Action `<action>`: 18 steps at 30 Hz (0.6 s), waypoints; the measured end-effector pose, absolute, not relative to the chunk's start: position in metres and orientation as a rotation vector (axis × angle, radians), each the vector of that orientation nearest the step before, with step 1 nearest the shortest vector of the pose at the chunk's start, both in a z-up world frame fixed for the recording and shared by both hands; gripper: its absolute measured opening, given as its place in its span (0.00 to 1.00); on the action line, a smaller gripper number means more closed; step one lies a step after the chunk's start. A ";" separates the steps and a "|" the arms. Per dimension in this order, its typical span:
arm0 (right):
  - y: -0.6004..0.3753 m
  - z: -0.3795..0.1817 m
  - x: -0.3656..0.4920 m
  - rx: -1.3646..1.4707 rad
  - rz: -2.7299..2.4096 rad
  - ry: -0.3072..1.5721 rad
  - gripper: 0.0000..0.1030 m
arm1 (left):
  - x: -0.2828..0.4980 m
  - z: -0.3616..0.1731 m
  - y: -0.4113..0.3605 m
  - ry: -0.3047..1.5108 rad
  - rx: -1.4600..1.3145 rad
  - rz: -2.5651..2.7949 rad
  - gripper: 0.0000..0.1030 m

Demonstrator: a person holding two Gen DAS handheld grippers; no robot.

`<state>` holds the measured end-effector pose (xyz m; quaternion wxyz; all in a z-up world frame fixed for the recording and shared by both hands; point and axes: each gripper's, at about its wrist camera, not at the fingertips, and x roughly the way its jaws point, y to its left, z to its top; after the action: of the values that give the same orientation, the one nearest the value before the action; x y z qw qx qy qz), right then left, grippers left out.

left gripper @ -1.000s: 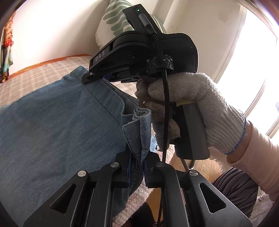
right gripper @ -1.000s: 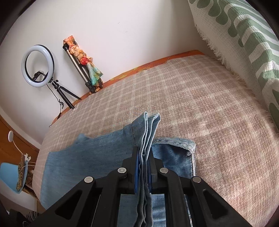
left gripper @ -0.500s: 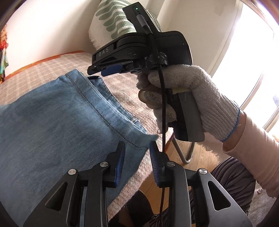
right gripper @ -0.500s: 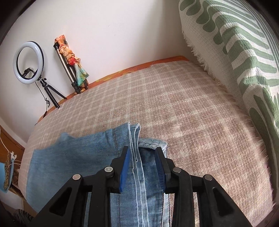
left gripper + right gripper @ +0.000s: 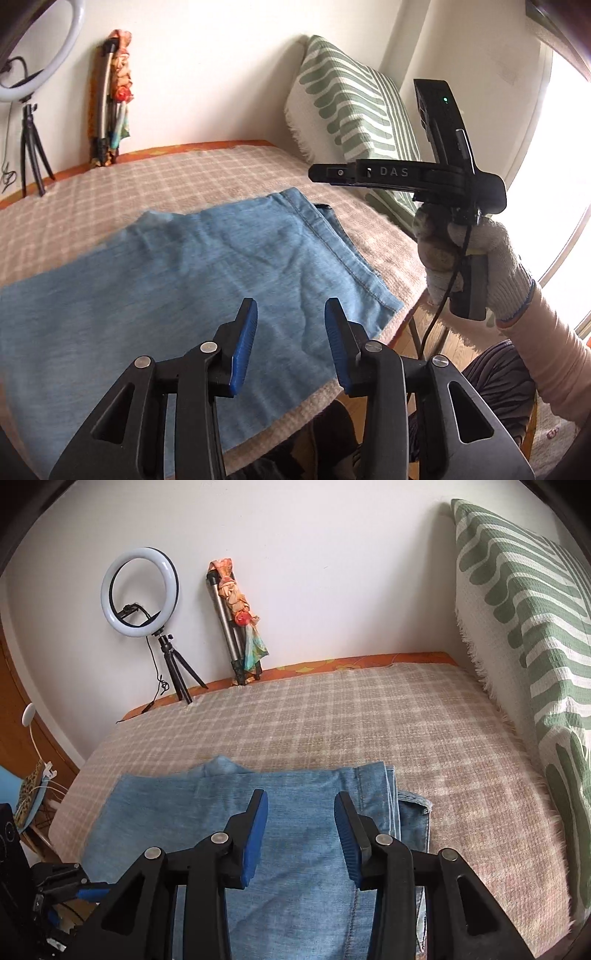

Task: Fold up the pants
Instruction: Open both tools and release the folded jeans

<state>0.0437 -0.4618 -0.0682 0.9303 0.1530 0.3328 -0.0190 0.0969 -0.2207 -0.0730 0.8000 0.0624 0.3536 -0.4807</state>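
Light blue denim pants lie folded flat on the checked bed cover; they also show in the right wrist view. My left gripper is open and empty, raised above the pants near their right hem. My right gripper is open and empty, raised above the folded pants. In the left wrist view the right gripper is seen from the side, held by a gloved hand to the right of the pants, past the bed edge.
A green-striped pillow stands along the right side of the bed. A ring light on a tripod and a folded tripod with a scarf lean at the far wall. The near bed edge drops to a wooden floor.
Both grippers let go of the bunched hem, opened wide and lifted back. The pants now lie flat on the bed.
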 end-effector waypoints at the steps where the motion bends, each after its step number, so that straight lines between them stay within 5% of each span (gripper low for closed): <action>1: -0.453 -0.066 0.047 0.303 -0.019 0.682 0.38 | 0.103 -0.070 -0.210 0.756 0.122 -1.000 0.35; 18: -0.280 -0.070 0.134 0.106 0.295 0.762 0.38 | 0.168 -0.112 -0.053 0.860 0.030 -0.536 0.38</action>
<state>0.1343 -0.2802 -0.0702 0.9164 0.0516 0.3701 0.1436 0.1681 -0.0534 -0.1123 0.8741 0.0143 0.4120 -0.2568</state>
